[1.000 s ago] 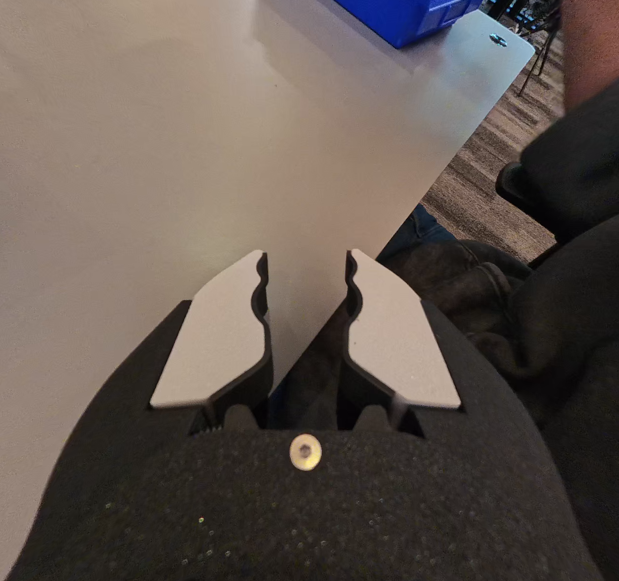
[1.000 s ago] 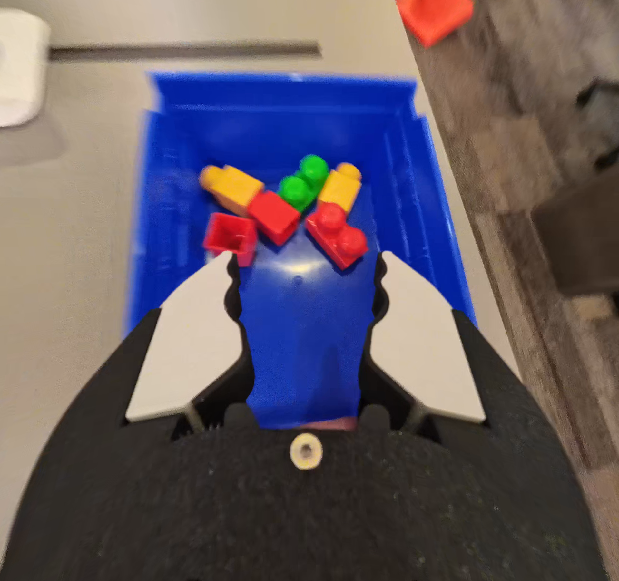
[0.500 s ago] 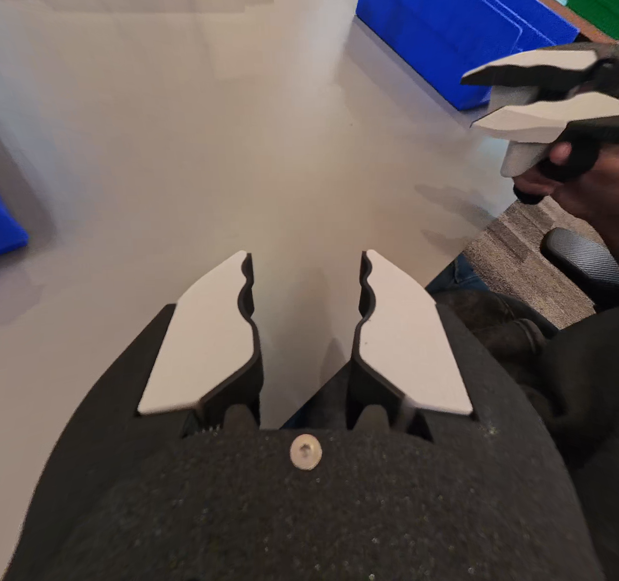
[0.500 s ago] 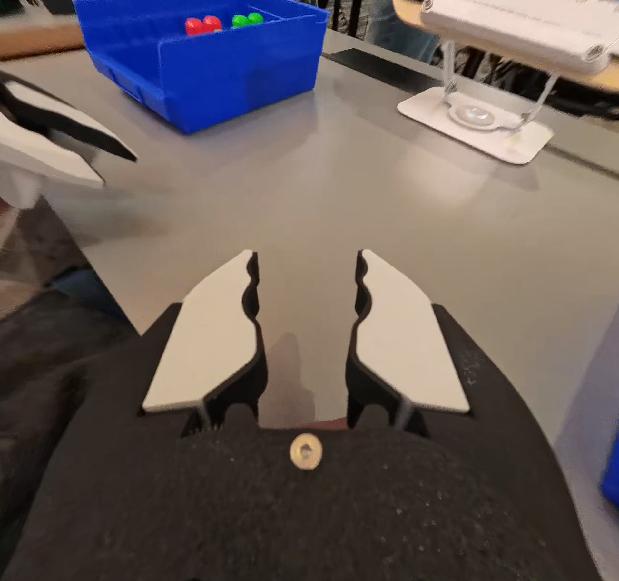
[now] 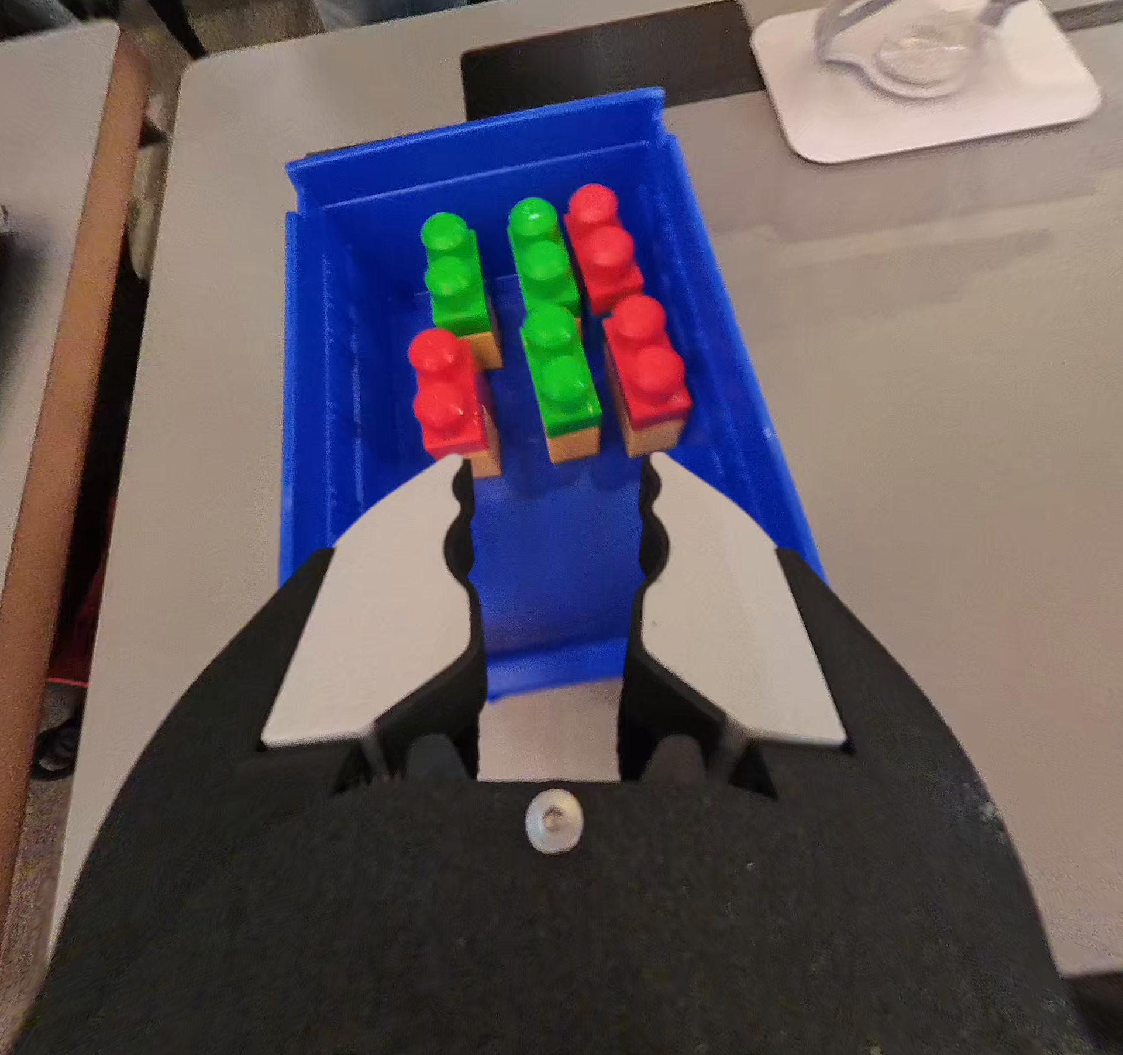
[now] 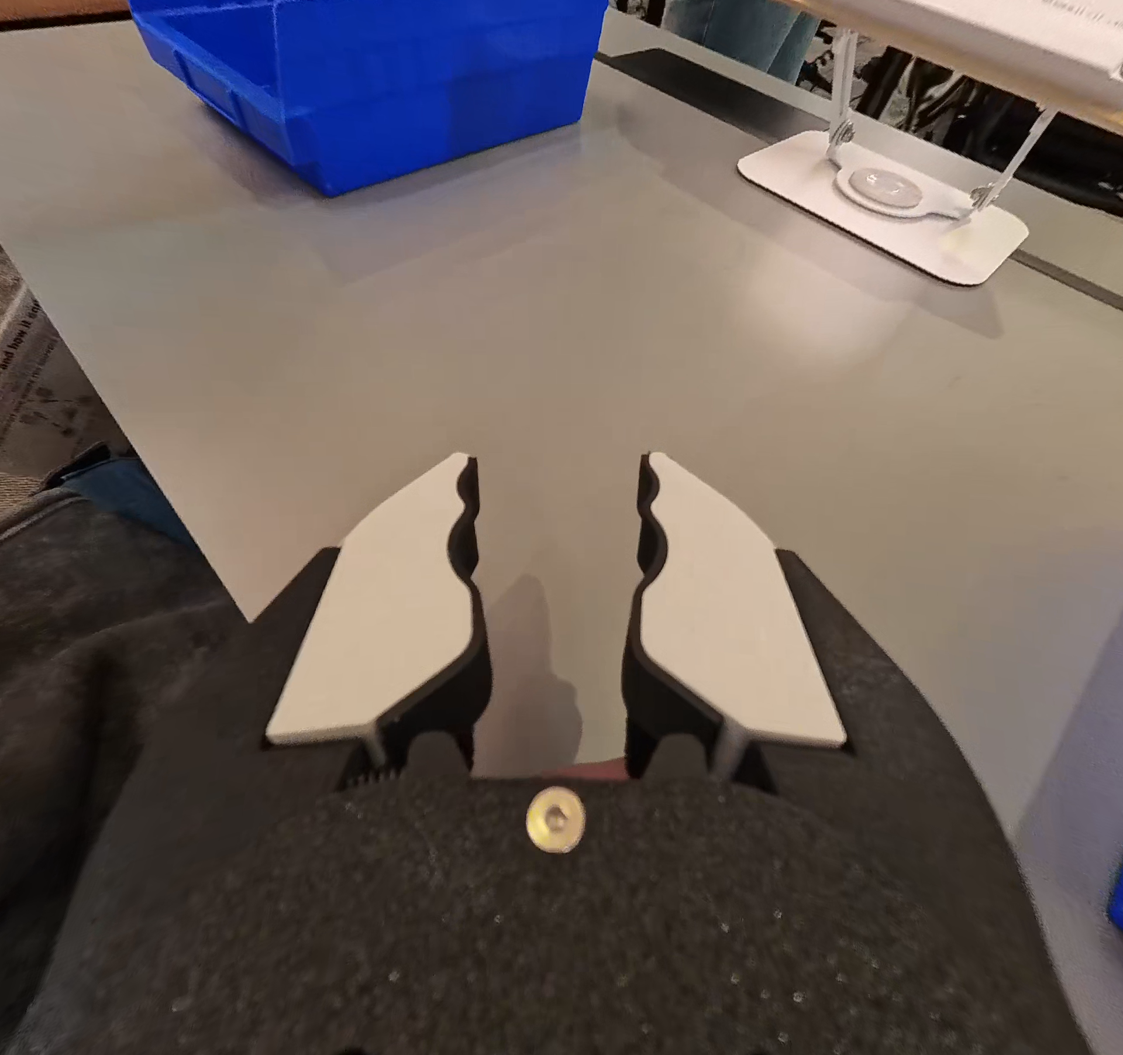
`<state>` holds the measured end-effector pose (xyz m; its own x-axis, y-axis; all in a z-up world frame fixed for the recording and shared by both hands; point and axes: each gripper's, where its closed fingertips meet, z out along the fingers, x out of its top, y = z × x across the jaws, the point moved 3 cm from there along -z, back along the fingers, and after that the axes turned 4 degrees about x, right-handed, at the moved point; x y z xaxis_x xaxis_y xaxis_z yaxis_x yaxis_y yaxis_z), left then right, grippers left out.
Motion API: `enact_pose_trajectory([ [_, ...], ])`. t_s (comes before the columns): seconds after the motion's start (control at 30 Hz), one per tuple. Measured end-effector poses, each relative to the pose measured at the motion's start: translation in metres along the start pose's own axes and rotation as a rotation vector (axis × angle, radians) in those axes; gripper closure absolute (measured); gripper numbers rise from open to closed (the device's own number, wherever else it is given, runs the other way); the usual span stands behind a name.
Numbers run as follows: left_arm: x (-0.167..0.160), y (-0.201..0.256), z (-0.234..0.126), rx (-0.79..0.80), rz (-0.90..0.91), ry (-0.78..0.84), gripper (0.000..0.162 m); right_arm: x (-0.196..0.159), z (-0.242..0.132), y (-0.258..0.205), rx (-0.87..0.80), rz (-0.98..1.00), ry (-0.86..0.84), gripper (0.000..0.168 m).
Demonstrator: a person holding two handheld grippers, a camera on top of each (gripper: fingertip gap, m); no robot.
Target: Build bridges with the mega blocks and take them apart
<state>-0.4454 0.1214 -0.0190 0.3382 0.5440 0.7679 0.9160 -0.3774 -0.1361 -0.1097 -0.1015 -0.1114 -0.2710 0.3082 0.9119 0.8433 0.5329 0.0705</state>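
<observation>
6 assembled bridges [image 5: 550,320], red or green 2-stud tops on orange bases, stand upright in a blue bin [image 5: 316,418] just beyond the left tongs [image 5: 553,466].

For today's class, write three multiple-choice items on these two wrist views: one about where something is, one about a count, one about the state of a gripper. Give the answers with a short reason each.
1. Where do the built block pieces stand?
A. on the bare table
B. inside the blue bin
C. on the white stand base

2. How many red-topped pieces are in the bin in the left wrist view?
A. one
B. three
C. five

3. What is the state of the right gripper?
A. open and empty
B. shut on a red block
C. shut on the bin wall

Answers:
1 B: the pieces sit between the walls of the blue bin.
2 B: three red tops show, near left, near right and far right, beside three green tops.
3 A: the right gripper has its fingers apart with only grey table between them.
</observation>
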Motion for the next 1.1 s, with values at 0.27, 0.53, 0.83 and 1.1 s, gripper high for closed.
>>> enact_pose_trajectory([
  [0.27, -0.025, -0.032, 0.103, 0.064, -0.129, -0.218, 0.106, -0.004, -0.005, 0.001, 0.022, 0.029, 0.005, 0.12],
  [0.53, -0.048, -0.044, 0.134, 0.17, -0.117, -0.33, 0.102, -0.006, -0.011, 0.006, 0.022, 0.044, 0.004, 0.124],
  [0.83, -0.055, -0.053, 0.159, 0.121, -0.12, -0.423, 0.124, -0.011, -0.007, 0.005, 0.031, 0.037, -0.023, 0.125],
  [1.1, -0.014, -0.026, 0.091, -0.186, -0.146, -0.107, 0.124, -0.012, -0.009, 0.01, 0.03, 0.059, -0.016, 0.128],
])
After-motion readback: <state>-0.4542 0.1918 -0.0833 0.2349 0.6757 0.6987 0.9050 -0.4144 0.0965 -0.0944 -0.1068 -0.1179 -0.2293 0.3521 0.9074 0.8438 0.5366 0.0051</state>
